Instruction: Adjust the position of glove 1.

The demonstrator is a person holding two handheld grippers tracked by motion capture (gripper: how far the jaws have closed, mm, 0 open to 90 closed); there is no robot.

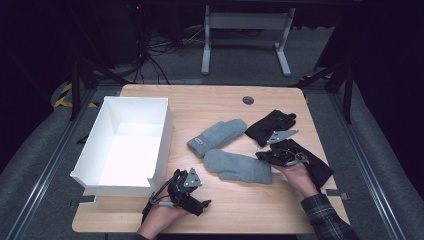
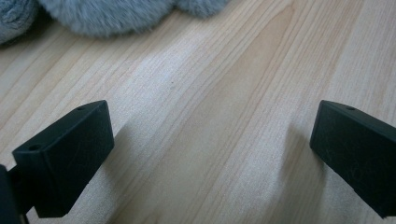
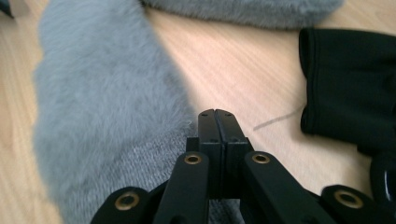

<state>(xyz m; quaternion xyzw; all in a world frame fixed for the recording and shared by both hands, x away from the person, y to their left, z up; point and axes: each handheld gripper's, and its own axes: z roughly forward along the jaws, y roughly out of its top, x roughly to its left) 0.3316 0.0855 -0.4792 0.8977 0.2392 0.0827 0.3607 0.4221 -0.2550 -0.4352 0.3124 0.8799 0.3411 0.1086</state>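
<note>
Two grey mittens lie mid-table, the far mitten [image 1: 218, 136] and the near mitten [image 1: 238, 166]. My right gripper [image 1: 265, 156] is at the near mitten's right end. In the right gripper view its jaws [image 3: 217, 116] are shut tight with nothing between them, hovering over the edge of that mitten [image 3: 102, 107]; the other mitten [image 3: 243, 11] runs along the top. My left gripper [image 1: 199, 202] rests near the front edge by the box. The left gripper view shows it [image 2: 212, 154] open over bare wood, with a mitten [image 2: 116, 16] beyond.
A white open box [image 1: 165, 135] stands at the left of the table. One black glove [image 1: 270, 125] lies behind my right gripper and another [image 1: 315, 165] under the right hand; a black glove [image 3: 350, 93] lies to the right of the shut jaws.
</note>
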